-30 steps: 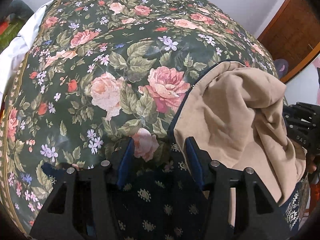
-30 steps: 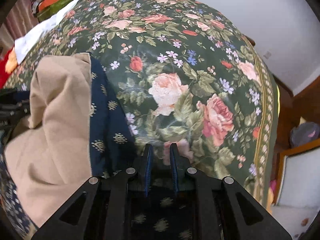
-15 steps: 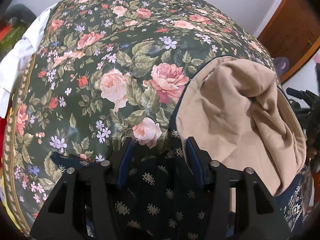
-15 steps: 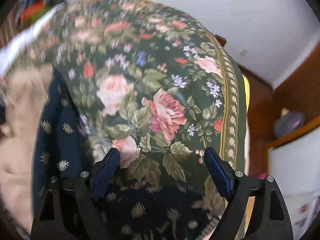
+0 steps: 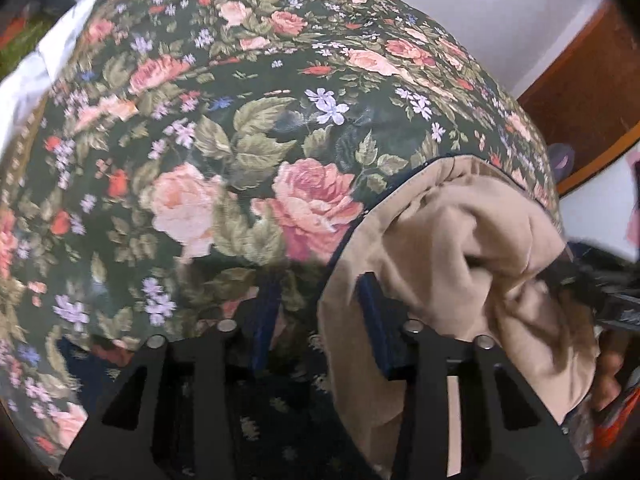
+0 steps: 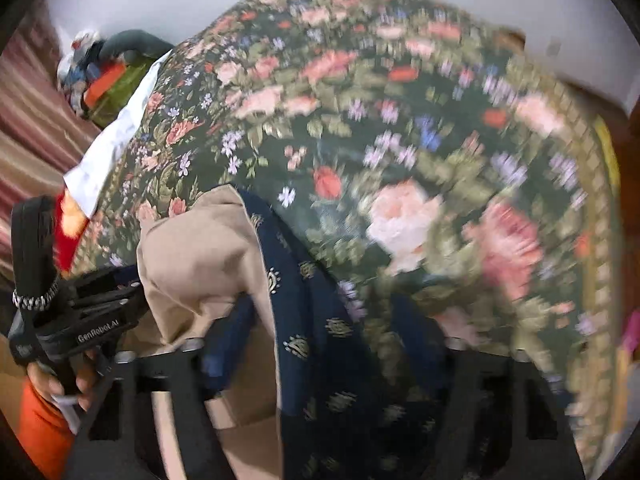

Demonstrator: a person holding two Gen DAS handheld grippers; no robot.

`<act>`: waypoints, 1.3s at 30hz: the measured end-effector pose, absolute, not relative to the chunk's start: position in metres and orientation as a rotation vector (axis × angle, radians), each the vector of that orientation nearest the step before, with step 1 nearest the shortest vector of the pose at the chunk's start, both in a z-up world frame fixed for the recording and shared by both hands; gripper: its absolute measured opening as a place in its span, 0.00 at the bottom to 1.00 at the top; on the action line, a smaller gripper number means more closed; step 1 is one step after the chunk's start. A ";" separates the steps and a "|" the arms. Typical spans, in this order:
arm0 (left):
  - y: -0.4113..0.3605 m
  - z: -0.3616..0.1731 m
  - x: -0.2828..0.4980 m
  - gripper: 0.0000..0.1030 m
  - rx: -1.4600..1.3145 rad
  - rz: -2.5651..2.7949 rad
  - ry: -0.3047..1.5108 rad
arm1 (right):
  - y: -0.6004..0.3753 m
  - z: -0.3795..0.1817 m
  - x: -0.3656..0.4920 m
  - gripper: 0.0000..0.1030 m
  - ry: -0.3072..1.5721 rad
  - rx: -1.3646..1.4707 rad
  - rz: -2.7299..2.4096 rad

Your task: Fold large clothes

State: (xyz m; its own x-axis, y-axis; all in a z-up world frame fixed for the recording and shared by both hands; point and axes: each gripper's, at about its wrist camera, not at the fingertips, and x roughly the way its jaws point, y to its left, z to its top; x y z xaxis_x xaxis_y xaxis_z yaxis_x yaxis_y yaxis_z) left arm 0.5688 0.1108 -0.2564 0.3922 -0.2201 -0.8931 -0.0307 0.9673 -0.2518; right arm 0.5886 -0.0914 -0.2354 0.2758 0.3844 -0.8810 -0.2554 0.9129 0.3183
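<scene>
The left tool (image 5: 320, 320) has just been closing, and its pads straddle the edge of the garment (image 5: 460, 248), a navy patterned piece with a tan lining, though I cannot tell whether they already pinch it. The right tool (image 6: 320, 352) has likewise been narrowing after a wide spread; its jaws stand apart over the navy cloth, with the picture too blurred to show a firm grip. Both tools sit at the garment's near edge, probably so the person can lift it by two points and carry a fold across. The garment lies bunched on the bed's floral bedspread (image 5: 240, 140), tan lining turned up. Beyond the garment a white sheet (image 6: 112, 152) shows at the bedspread's far-left edge.
</scene>
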 end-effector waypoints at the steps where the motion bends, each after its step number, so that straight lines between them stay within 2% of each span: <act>1: 0.110 -0.255 0.570 0.23 -0.254 -0.140 1.163 | -0.095 -0.240 0.592 0.38 1.230 0.184 0.453; 2: 0.108 -0.254 0.571 0.18 -0.257 -0.159 1.166 | -0.096 -0.242 0.593 0.34 1.233 0.223 0.472; 3: 0.106 -0.252 0.571 0.08 -0.248 -0.165 1.169 | -0.098 -0.241 0.592 0.26 1.230 0.243 0.482; 6: 0.100 -0.240 0.566 0.07 -0.200 -0.169 1.132 | -0.096 -0.228 0.583 0.15 1.194 0.206 0.484; 9: 0.097 -0.214 0.548 0.06 -0.185 -0.200 1.075 | -0.098 -0.208 0.566 0.11 1.153 0.160 0.490; 17: 0.081 -0.140 0.465 0.06 -0.112 -0.277 0.961 | -0.122 -0.151 0.489 0.10 1.098 0.154 0.568; 24: 0.067 -0.122 0.382 0.06 -0.077 -0.289 0.935 | -0.128 -0.131 0.403 0.10 1.095 0.112 0.621; 30: 0.065 -0.130 0.324 0.06 -0.059 -0.280 0.942 | -0.124 -0.141 0.340 0.10 1.112 0.050 0.618; 39: 0.072 -0.185 0.272 0.06 -0.087 -0.264 1.066 | -0.125 -0.173 0.295 0.11 1.182 -0.062 0.556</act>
